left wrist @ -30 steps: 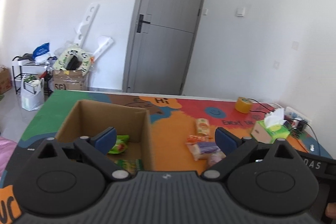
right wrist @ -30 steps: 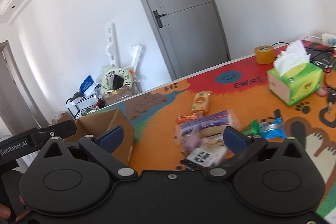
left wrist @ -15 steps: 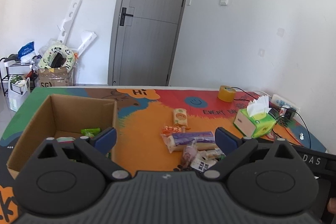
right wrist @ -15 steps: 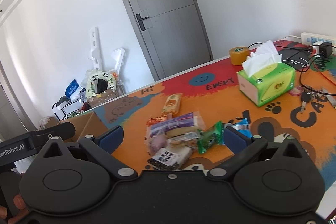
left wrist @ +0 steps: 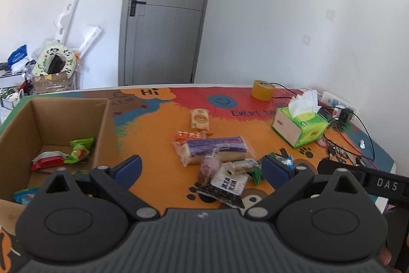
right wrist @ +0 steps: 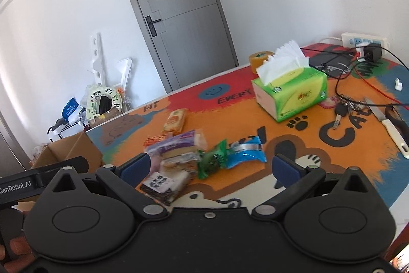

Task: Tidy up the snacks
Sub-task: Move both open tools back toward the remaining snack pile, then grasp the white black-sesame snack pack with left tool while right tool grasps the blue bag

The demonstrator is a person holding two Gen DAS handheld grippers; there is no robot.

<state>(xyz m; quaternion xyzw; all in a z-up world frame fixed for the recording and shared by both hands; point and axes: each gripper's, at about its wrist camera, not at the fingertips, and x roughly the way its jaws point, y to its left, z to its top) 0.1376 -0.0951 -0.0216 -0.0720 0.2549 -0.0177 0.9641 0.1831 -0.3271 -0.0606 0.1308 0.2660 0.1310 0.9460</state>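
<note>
Left wrist view. Our left gripper [left wrist: 200,166]: jaws spread wide, nothing between the blue pads. Cardboard box [left wrist: 104,124] left of the left jaw, holding a green packet [left wrist: 80,149] and a red packet [left wrist: 47,161]. Snack pile between and just ahead of the jaws: purple-labelled cake pack [left wrist: 217,149], black-and-white packet [left wrist: 225,187], orange wafer packet [left wrist: 200,119] farther ahead. Green tissue box [left wrist: 299,127] and yellow tape roll [left wrist: 262,90] ahead of the right jaw. Against half a second ago, the box sits farther left and the pile sits more squarely between the jaws.

Right wrist view. Our right gripper [right wrist: 209,168]: jaws released wide, empty. The same pile lies ahead, crowding the left jaw; a dark green packet [right wrist: 212,160] and a blue packet [right wrist: 246,154] lie between the jaws. Tissue box, keys [right wrist: 342,108] and knife [right wrist: 388,127] ahead right. The pile looms larger than before.
</note>
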